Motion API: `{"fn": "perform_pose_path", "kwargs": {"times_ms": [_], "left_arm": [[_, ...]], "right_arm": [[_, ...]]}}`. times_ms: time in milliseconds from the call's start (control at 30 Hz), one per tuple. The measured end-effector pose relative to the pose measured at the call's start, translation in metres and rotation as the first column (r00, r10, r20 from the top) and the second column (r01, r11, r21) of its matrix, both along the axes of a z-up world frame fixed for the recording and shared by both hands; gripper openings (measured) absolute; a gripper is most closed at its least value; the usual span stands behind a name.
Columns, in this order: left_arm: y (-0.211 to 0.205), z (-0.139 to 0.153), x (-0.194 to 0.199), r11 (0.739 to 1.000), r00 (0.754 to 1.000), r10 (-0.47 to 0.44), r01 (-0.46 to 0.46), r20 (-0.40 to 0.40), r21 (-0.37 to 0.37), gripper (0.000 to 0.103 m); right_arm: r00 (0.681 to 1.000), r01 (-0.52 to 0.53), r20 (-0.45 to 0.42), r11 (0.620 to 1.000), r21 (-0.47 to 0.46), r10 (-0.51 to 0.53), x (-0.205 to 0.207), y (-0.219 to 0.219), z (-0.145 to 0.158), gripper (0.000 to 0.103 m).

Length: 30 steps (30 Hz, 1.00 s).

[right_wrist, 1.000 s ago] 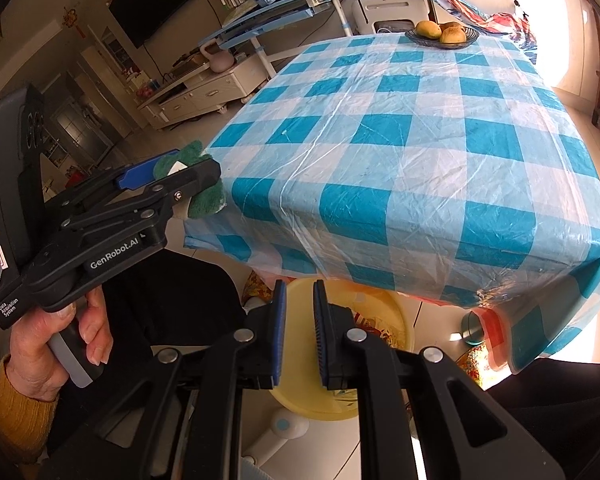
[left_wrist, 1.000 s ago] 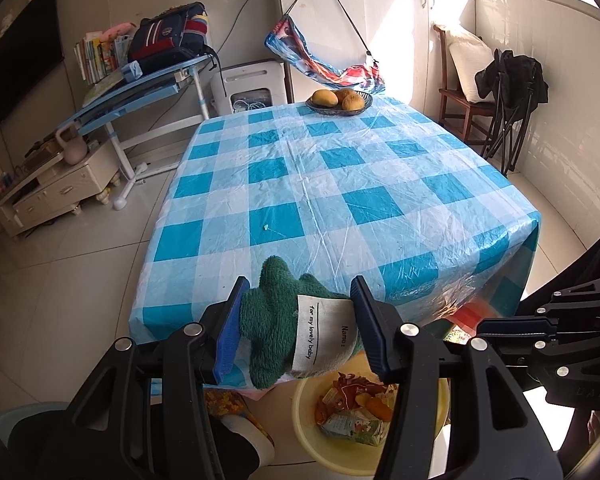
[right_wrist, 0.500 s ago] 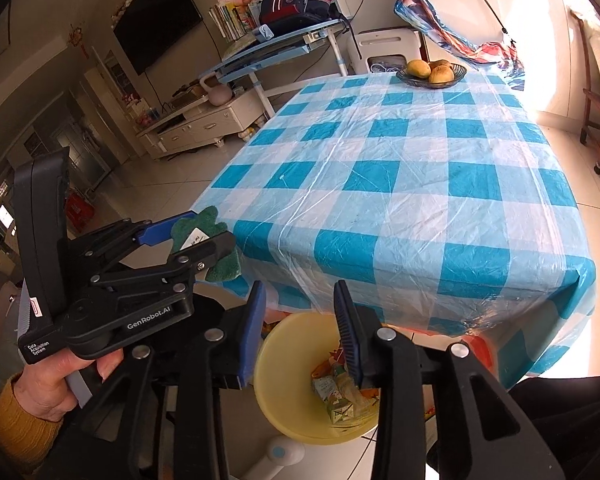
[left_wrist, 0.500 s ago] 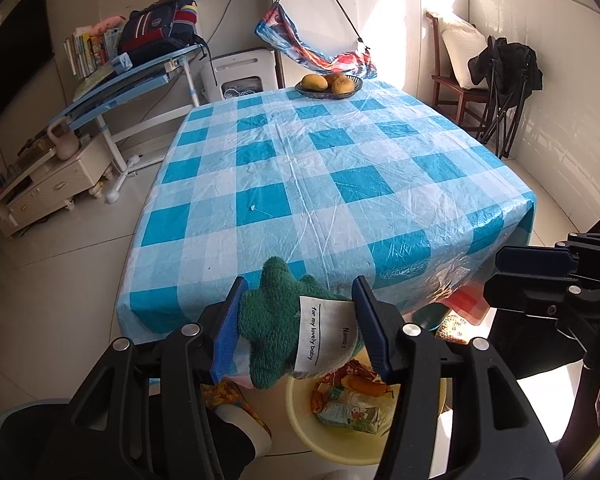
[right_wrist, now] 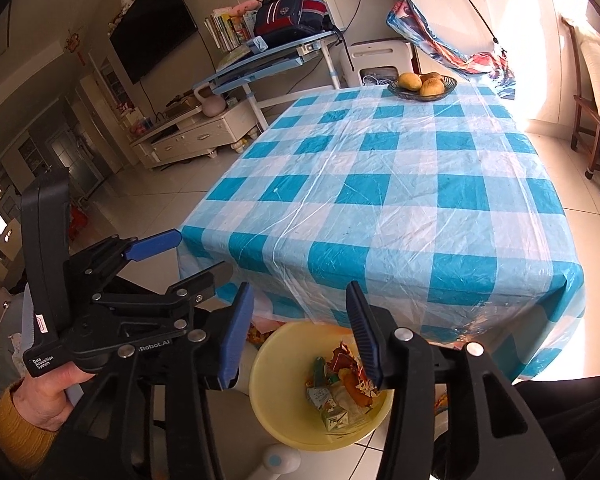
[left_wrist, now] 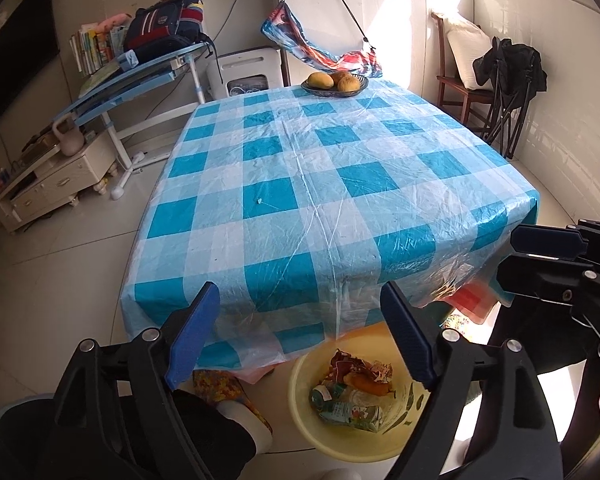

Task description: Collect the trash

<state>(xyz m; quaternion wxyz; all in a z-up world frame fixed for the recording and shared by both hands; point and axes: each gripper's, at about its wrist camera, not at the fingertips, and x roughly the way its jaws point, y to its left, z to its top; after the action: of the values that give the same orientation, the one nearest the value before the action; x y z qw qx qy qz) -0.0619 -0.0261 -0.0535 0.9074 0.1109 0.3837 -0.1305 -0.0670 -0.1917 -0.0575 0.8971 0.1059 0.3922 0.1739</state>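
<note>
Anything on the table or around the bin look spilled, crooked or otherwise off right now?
Nothing stands out. The checked tablecloth is only wrinkled, with one tiny pale speck left on it. The trash sits inside the yellow bin, none visible on the floor around it. The fruit bowl stands level at the far edge.

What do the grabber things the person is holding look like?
Both tools are black plastic with silver bolts, and each finger has a blue ribbed pad. The left tool has white writing on its body, partly hidden, and a small red and white sticker. The hand holding it wears a mustard yellow knitted sleeve. The right tool looks the same, as far as it shows.
</note>
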Motion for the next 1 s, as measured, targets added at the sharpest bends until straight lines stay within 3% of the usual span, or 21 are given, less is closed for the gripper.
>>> {"fn": "perform_pose_path", "kwargs": {"times_ms": [200,433,567,667,1000], "left_arm": [[0.003,0.009,-0.003,0.999,0.998,0.041,-0.042,0.056,0.008,0.096],[0.012,0.024,-0.002,0.996,0.992,0.083,-0.081,0.090,-0.026,0.096],[0.022,0.040,-0.004,0.992,0.983,0.121,-0.115,0.136,-0.056,0.096],[0.031,0.051,-0.009,0.988,0.974,0.147,-0.135,0.170,-0.079,0.096],[0.043,0.068,-0.032,0.976,0.955,0.206,-0.184,0.215,-0.118,0.096]], "right_arm": [[0.999,0.035,0.033,0.997,-0.070,-0.033,-0.002,0.004,0.003,0.062],[0.993,0.102,0.086,0.969,-0.226,-0.085,0.000,0.015,0.003,0.076],[0.989,0.140,0.072,0.958,-0.250,-0.125,0.008,0.018,0.003,0.078],[0.977,0.188,0.154,0.936,-0.299,-0.147,0.002,0.025,0.014,0.092],[0.958,0.227,0.246,0.911,-0.343,-0.146,-0.009,0.043,0.029,0.095]]}}
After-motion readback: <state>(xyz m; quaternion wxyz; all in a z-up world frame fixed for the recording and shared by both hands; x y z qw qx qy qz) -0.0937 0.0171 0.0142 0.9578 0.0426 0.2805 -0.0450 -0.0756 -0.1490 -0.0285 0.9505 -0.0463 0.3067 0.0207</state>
